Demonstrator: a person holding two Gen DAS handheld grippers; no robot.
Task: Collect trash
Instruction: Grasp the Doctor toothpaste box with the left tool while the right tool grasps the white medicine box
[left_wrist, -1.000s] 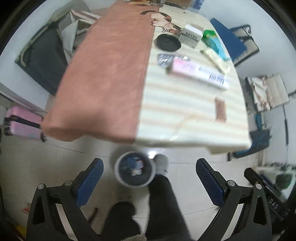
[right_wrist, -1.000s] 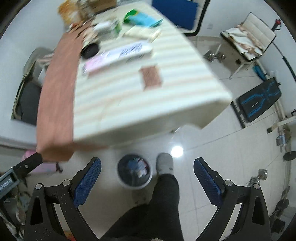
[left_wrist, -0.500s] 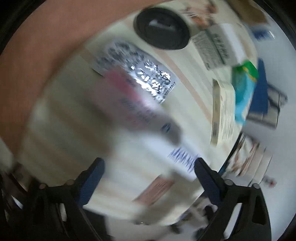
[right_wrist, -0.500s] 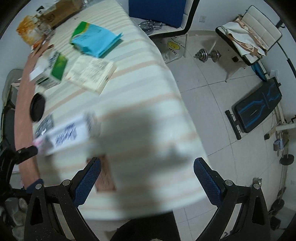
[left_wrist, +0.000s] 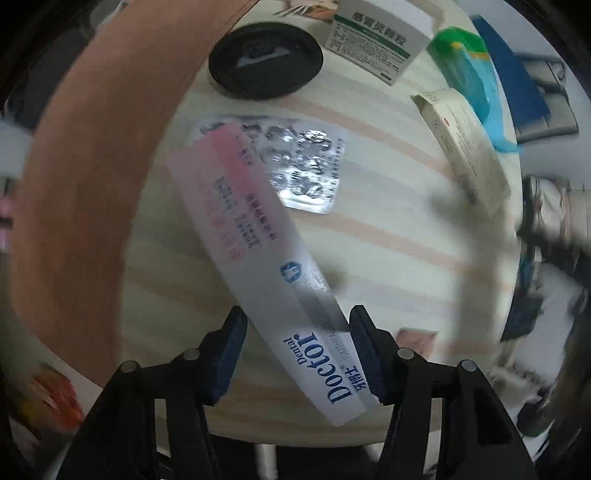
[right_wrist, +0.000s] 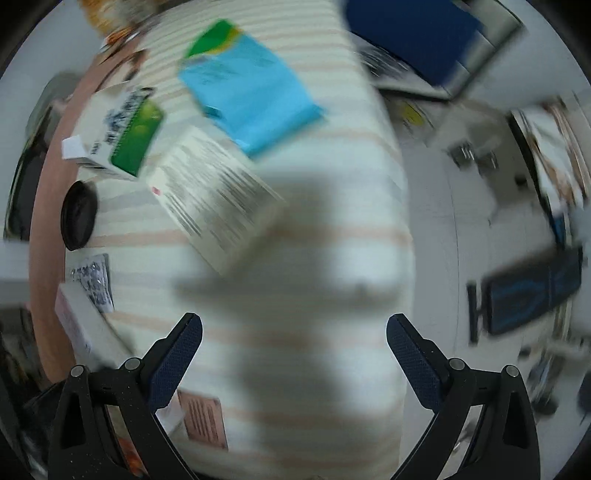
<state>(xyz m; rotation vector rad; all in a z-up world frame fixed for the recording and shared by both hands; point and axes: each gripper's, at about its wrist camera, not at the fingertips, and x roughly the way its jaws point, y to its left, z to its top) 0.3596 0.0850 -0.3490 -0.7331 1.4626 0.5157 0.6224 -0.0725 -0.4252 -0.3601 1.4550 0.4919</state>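
Left hand-held gripper (left_wrist: 297, 350) is now straight over the tabletop (left_wrist: 388, 236), jaws closing around the toothpaste box (left_wrist: 266, 258). The right pad looks on the box edge, the left pad still shows a gap, so no firm grip yet. The box lies diagonal, its far end at 11 o'clock overlapping a blister pack (left_wrist: 306, 166), its near end between the jaws.

Vs a second ago: the left gripper was wide open above the floor bin, with the box far off up the table. Half a second ago it was sweeping in, all blur. It has since settled and narrowed, so I read this as the pick of the next trash item starting.

Right hand-held gripper (right_wrist: 293, 358) is wide open and empty, over bare striped cloth. Its view is blurred, so it is still travelling; a second ago it also looked down at the bin. A paper box (right_wrist: 214, 199) sits at 11 o'clock from it, blue packet (right_wrist: 251, 96) at 12.

Risk: the box is long and gripped near one end, so it may swing on lift.
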